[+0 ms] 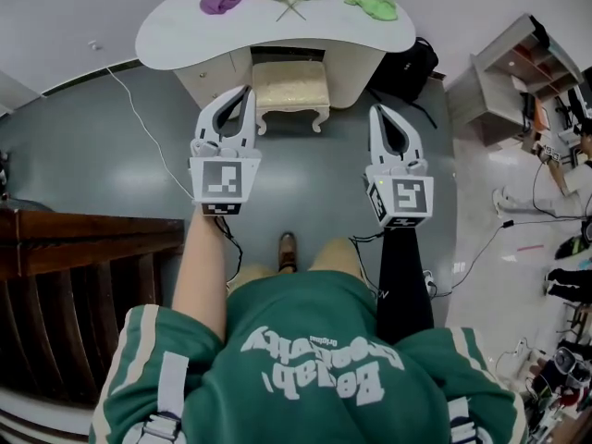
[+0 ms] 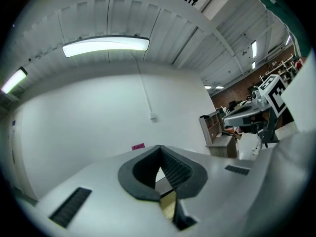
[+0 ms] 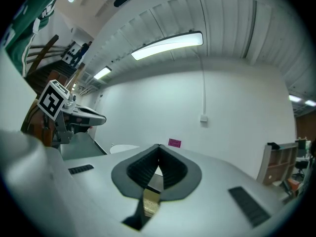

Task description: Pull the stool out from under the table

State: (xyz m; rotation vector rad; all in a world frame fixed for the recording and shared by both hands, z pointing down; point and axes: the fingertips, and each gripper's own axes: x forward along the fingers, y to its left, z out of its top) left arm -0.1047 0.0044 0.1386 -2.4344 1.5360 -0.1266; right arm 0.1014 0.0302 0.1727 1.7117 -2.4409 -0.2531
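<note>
Hovering with jaws together and empty, the left gripper [image 1: 244, 92] and right gripper [image 1: 376, 110] flank the cream stool [image 1: 291, 89], half tucked under the white bench [image 1: 185, 35], a black bag [image 1: 408, 68] beside its base.

The right tongs [image 3: 158, 147] are pointing toward a white wall, their black ribbed pads [image 3: 171, 170] meeting at the tip with nothing between them. A cream padded stool seat [image 3: 150, 201] is showing through the gap below. The left tongs [image 3: 101, 118] are hovering at left, near a white rounded surface [image 3: 123, 148].
</note>
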